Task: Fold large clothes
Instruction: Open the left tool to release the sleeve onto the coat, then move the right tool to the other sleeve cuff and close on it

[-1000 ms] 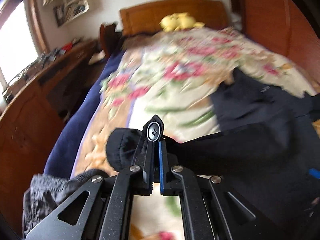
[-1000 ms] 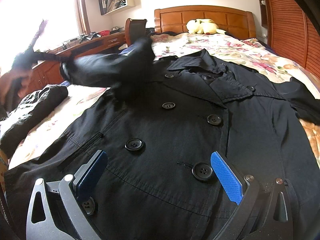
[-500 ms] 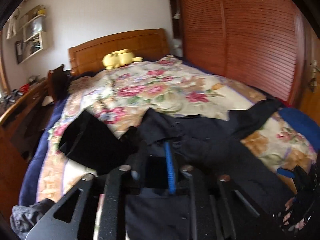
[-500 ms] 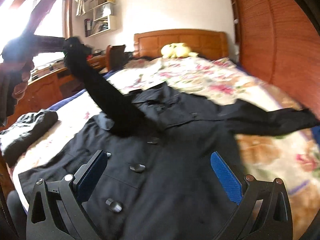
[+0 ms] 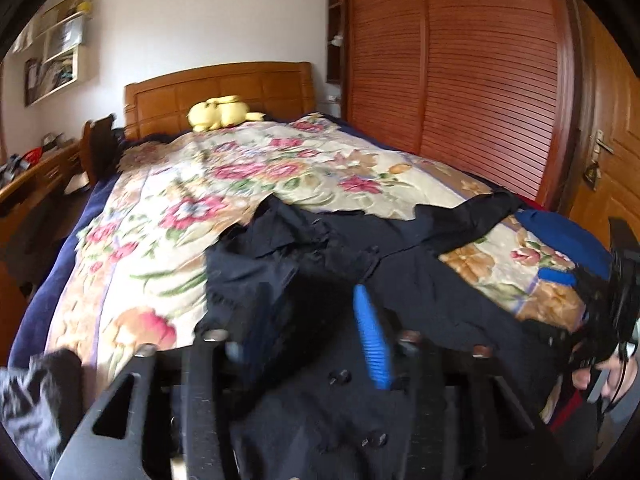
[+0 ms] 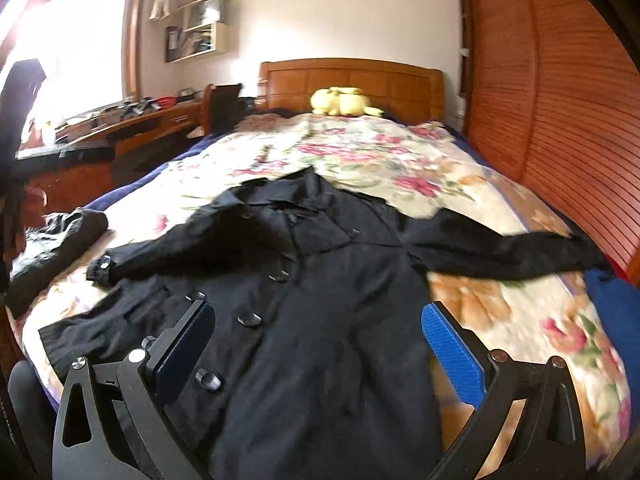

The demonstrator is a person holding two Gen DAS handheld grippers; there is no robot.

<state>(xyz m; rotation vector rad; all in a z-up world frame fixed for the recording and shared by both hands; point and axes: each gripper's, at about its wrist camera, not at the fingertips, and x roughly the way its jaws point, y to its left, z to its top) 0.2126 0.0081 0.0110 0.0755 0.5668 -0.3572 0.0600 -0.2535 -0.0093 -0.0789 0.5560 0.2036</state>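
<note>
The black buttoned cloth coat [image 6: 320, 320] lies flat on the floral bedspread [image 6: 400, 160] under both grippers. The right gripper [image 6: 316, 344] gapes wide above its front; the left gripper [image 5: 308, 336] is parted, holding nothing.

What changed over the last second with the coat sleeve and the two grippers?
The left gripper, shut on the coat's cuff a second ago, has opened and let it go. The sleeve, held up in the air before, now lies flat across the black coat. The right gripper stayed open and empty above the coat's lower front. The yellow plush toy has not moved.
</note>
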